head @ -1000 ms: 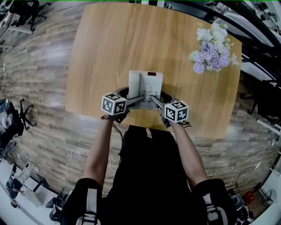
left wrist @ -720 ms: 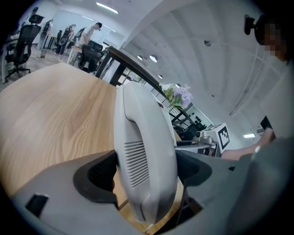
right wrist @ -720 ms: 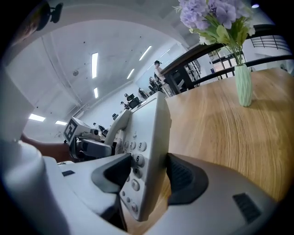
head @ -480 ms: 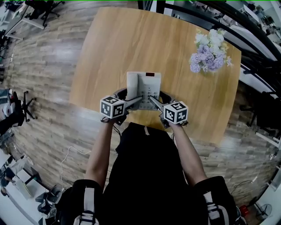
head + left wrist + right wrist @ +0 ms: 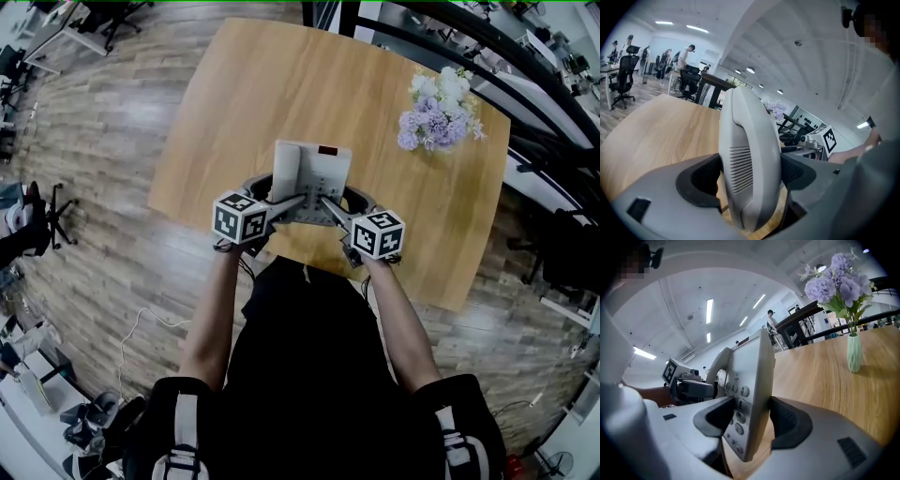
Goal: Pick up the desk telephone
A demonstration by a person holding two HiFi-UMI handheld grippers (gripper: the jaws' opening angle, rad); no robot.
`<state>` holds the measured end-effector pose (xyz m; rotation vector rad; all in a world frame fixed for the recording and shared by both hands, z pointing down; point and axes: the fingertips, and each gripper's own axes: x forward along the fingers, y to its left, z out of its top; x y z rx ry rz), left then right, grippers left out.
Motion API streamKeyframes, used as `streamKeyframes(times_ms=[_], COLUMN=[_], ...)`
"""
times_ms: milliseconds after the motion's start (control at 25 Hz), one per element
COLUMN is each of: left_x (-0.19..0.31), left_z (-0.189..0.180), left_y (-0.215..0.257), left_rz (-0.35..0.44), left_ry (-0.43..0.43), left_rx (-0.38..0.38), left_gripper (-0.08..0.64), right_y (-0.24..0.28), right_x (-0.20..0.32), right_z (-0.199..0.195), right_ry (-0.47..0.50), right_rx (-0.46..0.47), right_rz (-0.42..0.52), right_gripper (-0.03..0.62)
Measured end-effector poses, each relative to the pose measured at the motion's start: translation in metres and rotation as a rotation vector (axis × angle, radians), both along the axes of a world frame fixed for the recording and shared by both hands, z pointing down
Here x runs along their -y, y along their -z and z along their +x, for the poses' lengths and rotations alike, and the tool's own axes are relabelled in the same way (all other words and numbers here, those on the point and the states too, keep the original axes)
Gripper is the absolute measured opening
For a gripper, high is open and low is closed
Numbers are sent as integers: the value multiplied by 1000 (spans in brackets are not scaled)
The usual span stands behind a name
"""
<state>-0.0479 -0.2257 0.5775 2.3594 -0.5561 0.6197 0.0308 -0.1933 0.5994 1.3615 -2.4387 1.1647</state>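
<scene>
The desk telephone (image 5: 314, 171) now looks slightly higher, apparently lifting off the tabletop (image 5: 253, 84). The left hand-held gripper (image 5: 284, 201) clamps its handset side and the right hand-held gripper (image 5: 330, 202) its keypad edge, likely to share the weight and keep it level.

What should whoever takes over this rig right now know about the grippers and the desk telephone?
Left gripper: shut on the handset side of the desk telephone.
Right gripper: shut on its keypad side.
Things: the telephone hangs between both grippers over the near part of the wooden table and appears clear of it. The vase of flowers stands far right, apart.
Done: both grips made; lift apparently begun.
Left: raise it evenly, so the handset probably stays seated.
</scene>
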Motion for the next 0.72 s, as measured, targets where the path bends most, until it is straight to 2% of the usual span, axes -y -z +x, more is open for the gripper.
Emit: streamKeyframes(times_ms=[560,720], left_x=[-4,-4], left_z=[12,15], left_y=[41,54], left_rz=[98,137], left_ry=[45,46], left_rx=[-18,-20], left_gripper=[402,402], right_y=[39,52], right_x=[0,3], right_z=[13,18], right_ry=[20,45], right_rx=[-12,-40], right_rz=[102,144], right_gripper=[256,256])
